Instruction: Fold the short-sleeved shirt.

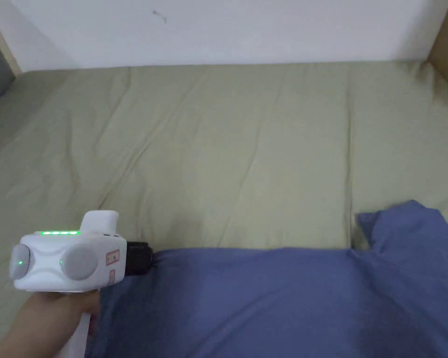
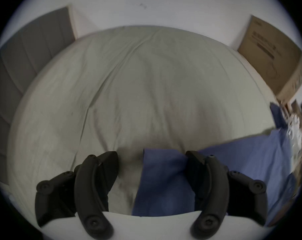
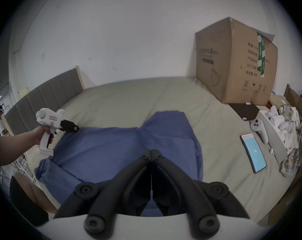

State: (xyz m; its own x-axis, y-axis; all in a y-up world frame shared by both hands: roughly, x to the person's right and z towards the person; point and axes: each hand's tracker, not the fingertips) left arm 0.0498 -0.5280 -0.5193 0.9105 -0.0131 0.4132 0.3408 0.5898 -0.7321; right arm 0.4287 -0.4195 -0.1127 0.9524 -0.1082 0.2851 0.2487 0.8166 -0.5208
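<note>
Left tongs (image 2: pixel 152 159) gape over the blue shirt's (image 1: pixel 274 298) corner on the bed (image 1: pixel 227 154); right tongs (image 3: pixel 151 151) are closed, seemingly empty. Next: pinch corner, then fold.

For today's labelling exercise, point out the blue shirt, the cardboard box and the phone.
blue shirt (image 3: pixel 112 148): right gripper view, flat middle of the cloth.
cardboard box (image 3: pixel 233 62): right gripper view, front face.
phone (image 3: pixel 253 152): right gripper view, lit screen.
</note>
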